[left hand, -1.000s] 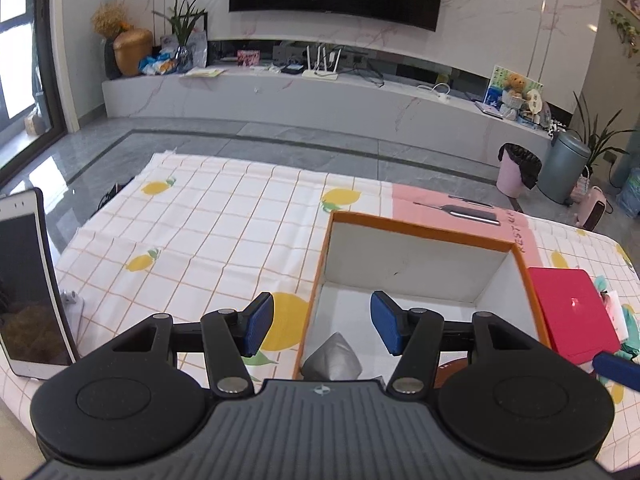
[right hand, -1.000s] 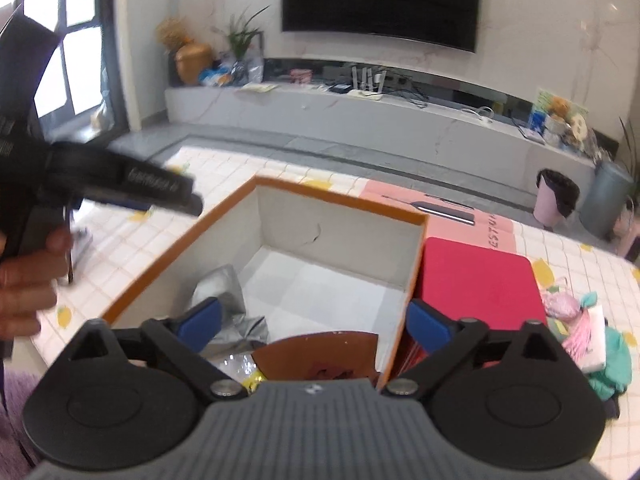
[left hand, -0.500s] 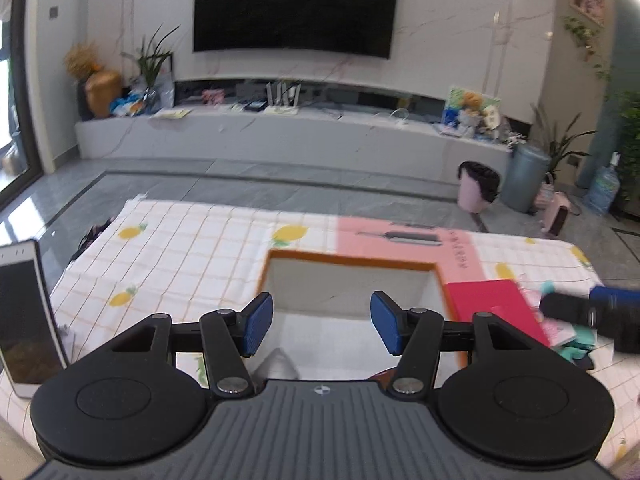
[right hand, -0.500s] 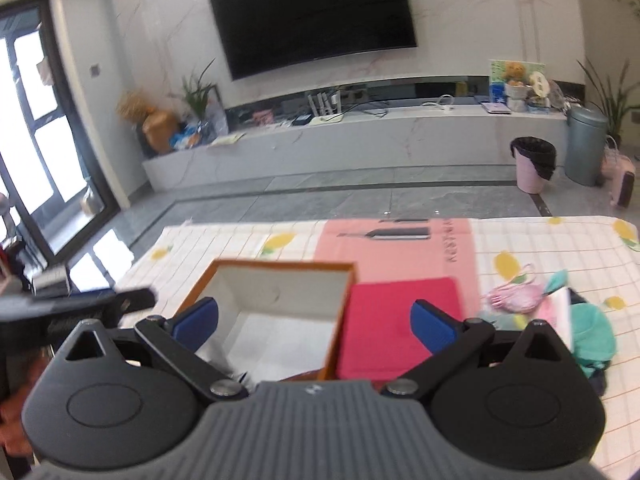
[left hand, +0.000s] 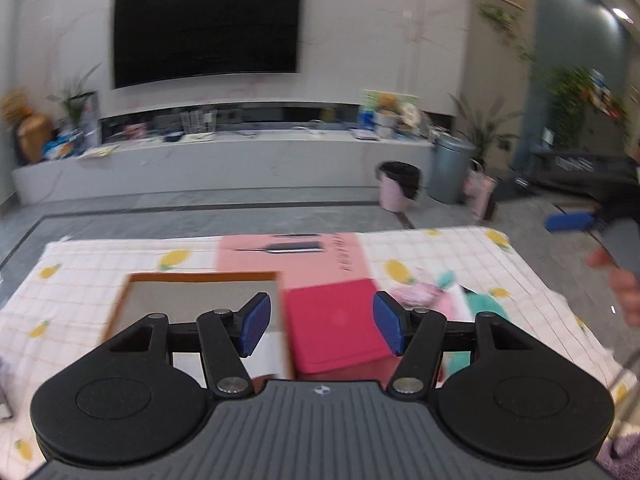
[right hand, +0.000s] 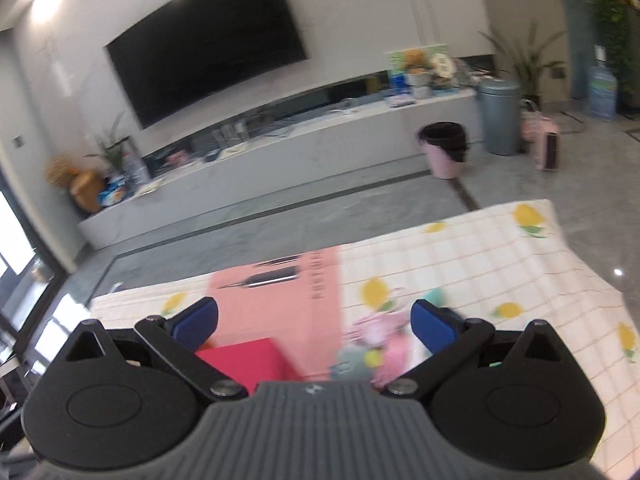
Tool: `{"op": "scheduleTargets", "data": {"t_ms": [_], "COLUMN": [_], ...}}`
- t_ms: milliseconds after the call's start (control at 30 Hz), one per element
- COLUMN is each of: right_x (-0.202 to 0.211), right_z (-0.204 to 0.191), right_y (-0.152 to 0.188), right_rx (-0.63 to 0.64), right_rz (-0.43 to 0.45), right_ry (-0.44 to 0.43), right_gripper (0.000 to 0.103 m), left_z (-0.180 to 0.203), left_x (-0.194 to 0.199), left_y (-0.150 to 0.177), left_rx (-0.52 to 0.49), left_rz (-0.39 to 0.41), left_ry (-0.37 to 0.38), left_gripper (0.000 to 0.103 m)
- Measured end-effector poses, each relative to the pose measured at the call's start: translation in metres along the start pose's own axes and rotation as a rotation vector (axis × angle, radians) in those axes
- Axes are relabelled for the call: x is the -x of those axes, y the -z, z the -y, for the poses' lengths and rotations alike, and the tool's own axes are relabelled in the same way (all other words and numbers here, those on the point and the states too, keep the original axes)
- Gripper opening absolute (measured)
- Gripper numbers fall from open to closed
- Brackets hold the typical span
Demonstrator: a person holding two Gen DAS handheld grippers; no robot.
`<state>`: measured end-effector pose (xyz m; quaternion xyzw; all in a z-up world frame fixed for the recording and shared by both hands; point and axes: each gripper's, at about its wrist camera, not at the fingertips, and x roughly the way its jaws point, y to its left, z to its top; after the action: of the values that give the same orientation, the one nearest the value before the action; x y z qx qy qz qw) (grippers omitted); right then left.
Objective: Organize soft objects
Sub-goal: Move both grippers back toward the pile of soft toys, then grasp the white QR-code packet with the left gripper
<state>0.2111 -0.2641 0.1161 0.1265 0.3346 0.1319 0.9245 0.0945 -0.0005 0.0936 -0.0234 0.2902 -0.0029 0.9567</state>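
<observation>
Your left gripper (left hand: 322, 328) hangs above the lemon-print checked tablecloth (left hand: 100, 256), its blue-padded jaws opening with nothing between them, framing the near corner of the orange-rimmed white cardboard box (left hand: 200, 280) and the flat red rectangular lid (left hand: 336, 324) lying just to its right. Your right gripper (right hand: 314, 322) hovers further right over the same cloth, jaws spread wide and empty. The soft objects you are sorting, a heap of pink and teal fabric pieces (right hand: 380, 340), sit on the tablecloth just beyond the red lid, below and between the right gripper's fingers; motion blur hides their exact shapes. A pink rectangular mat (right hand: 276, 292) lies past the box. In the left view your right hand (left hand: 624, 292) appears at the right edge, well apart from the box
</observation>
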Motion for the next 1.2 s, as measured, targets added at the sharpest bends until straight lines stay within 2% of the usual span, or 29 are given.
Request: {"op": "scheduleTargets", "data": {"t_ms": [167,300,400,467,500,567,700,767,867,967,1067,1200], "right_x": [-0.032,-0.059,-0.079,-0.096,-0.105,-0.124,-0.152,-0.157,-0.162,-0.165,-0.165,-0.167], "right_z": [0.059,0.099,0.118,0.130,0.134,0.143,0.152,0.150,0.149,0.153,0.163,0.170], "right_y": [0.008,0.024,0.035,0.044,0.049,0.060,0.072,0.074,0.078,0.078,0.077,0.076], "right_rx": [-0.062,-0.113,-0.147,-0.138,-0.131,-0.125,-0.119,-0.090,-0.069,-0.076,-0.137,-0.178], "right_rz": [-0.060,-0.151,-0.188,-0.216,-0.238,-0.294,-0.362,-0.366,-0.386,-0.393,-0.396,-0.401], "right_ry": [0.079,0.014,0.075,0.134,0.167,0.208,0.239,0.269,0.332,0.321,0.305,0.306], "right_gripper": [0.100,0.100,0.100,0.100,0.100,0.100,0.100,0.100,0.100,0.100,0.100,0.100], "left_z": [0.061,0.105,0.132,0.146,0.150,0.157,0.166,0.167,0.167,0.163,0.166,0.183], "left_x": [-0.033,-0.069,-0.096,-0.111,-0.116,-0.125,-0.143,-0.151,-0.166,-0.175,-0.185,-0.195], "left_y": [0.018,0.042,0.061,0.074,0.081,0.093,0.110,0.115,0.118,0.120,0.121,0.127], "left_rx": [-0.077,-0.145,-0.190,-0.217,-0.234,-0.253,-0.286,-0.284,-0.275,-0.246,-0.252,-0.297], "left_rz": [-0.016,-0.027,-0.021,-0.021,-0.009,0.029,0.079,0.082,0.037,0.025,0.016,0.064], "left_ry": [0.056,0.101,0.102,0.134,0.160,0.167,0.175,0.195,0.186,0.175,0.163,0.141], "left_gripper": [0.070,0.070,0.070,0.070,0.070,0.070,0.070,0.071,0.071,0.070,0.070,0.068]}}
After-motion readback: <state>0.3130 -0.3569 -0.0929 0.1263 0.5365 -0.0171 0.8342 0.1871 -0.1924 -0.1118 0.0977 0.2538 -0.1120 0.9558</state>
